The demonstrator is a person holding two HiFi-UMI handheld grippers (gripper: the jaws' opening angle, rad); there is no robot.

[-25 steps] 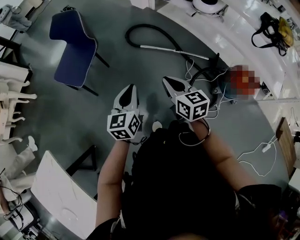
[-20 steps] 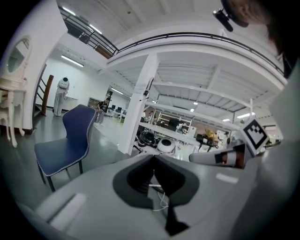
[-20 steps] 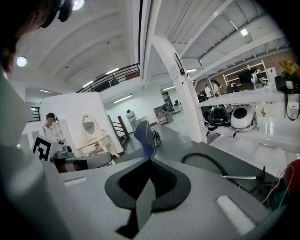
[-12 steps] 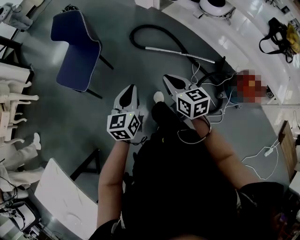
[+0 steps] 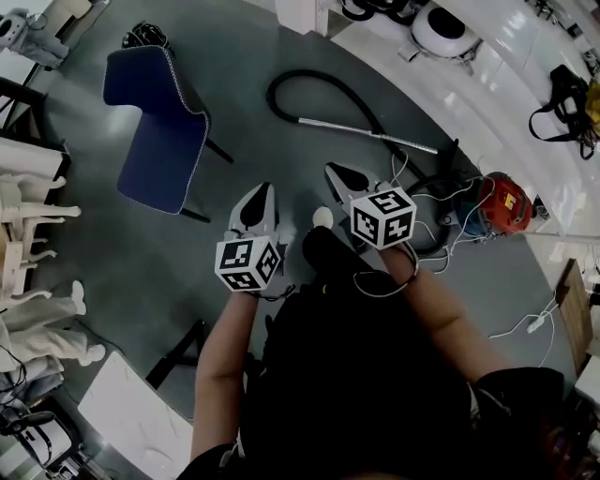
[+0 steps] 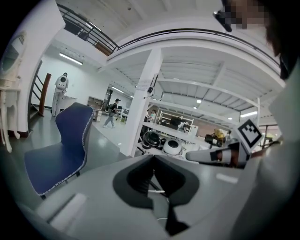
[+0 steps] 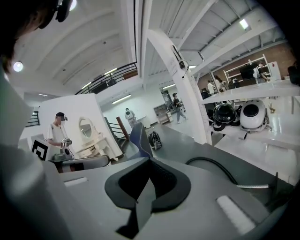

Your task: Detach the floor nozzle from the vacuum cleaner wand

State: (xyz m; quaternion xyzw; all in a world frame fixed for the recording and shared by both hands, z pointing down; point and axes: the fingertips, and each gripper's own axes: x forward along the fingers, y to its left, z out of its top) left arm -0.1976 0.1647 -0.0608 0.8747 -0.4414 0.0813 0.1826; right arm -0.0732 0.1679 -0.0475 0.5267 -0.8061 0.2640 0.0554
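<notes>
The vacuum's silver wand [image 5: 361, 128] lies on the grey floor ahead, and its black hose [image 5: 305, 80] loops behind it. The wand's right end meets a dark part [image 5: 450, 153] near the red vacuum body [image 5: 506, 202]; I cannot make out the floor nozzle. My left gripper [image 5: 257, 195] and right gripper [image 5: 337, 172] hang side by side in the air, short of the wand. Both are shut and empty. In the right gripper view, the hose [image 7: 211, 166] and wand [image 7: 255, 186] lie beyond the closed gripper [image 7: 150, 161]. The left gripper [image 6: 152, 159] shows closed tips too.
A blue chair [image 5: 159, 131] stands at the left, with a black bag [image 5: 145, 36] behind it. White cables [image 5: 441, 211] trail around the vacuum body. White tables [image 5: 131, 422] sit at the lower left. Shelving with round devices [image 5: 441, 28] runs along the back right. My white shoe [image 5: 322, 217] shows between the grippers.
I have walked forward: the wand, hose and chair have slid lower and nearer in the head view. Both grippers stay shut and level with each other.
</notes>
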